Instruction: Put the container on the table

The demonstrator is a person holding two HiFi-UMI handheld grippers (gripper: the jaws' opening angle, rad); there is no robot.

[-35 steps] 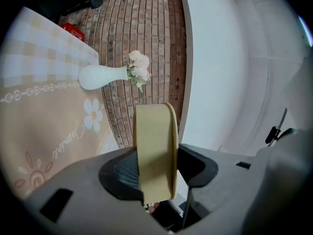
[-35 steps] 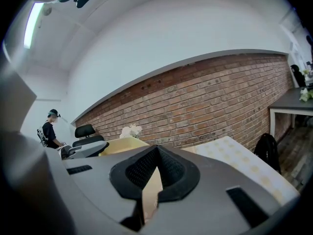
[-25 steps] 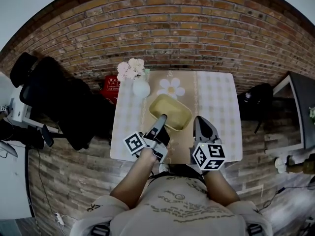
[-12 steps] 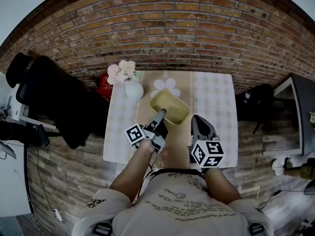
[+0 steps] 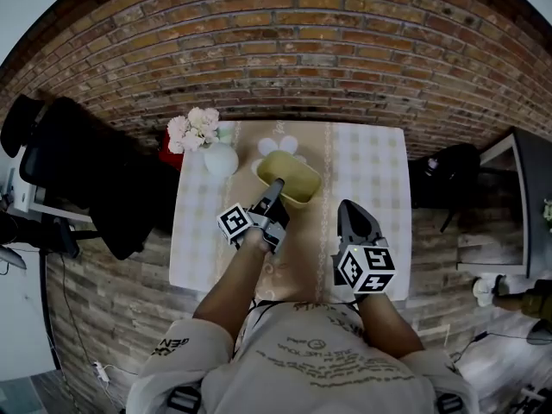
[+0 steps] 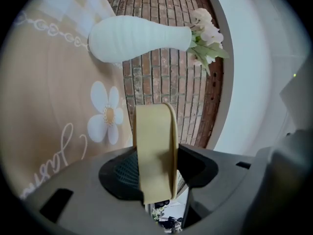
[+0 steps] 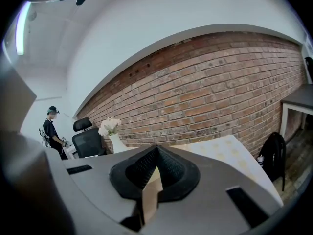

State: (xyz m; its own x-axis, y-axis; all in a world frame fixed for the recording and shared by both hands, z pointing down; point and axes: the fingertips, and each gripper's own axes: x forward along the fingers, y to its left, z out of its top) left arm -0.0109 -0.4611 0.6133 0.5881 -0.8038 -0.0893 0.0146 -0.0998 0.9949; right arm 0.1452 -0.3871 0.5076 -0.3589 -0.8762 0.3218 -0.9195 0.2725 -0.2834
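Observation:
The container [image 5: 293, 172] is a shallow pale-yellow tub over the far middle of the table [image 5: 373, 172], partly covering a daisy print. My left gripper [image 5: 277, 186] is shut on its near rim. In the left gripper view the yellow wall [image 6: 154, 146] stands pinched between the two dark pads, with the left gripper [image 6: 155, 168] rolled onto its side. I cannot tell whether the tub rests on the cloth. My right gripper [image 5: 348, 208] hovers over the table's near right part, to the right of the tub. The right gripper [image 7: 155, 156] is shut, with nothing held.
A white vase [image 5: 221, 159] with pale flowers [image 5: 193, 126] stands at the table's far left, close to the tub. A brick wall runs behind the table. A black office chair [image 5: 86, 171] is at the left, a black bag [image 5: 448, 176] at the right. A person [image 7: 51, 131] stands far off.
The left gripper has carried the tub farther across the table toward the wall, so it now overlaps the daisy print. The right gripper has moved forward over the table too.

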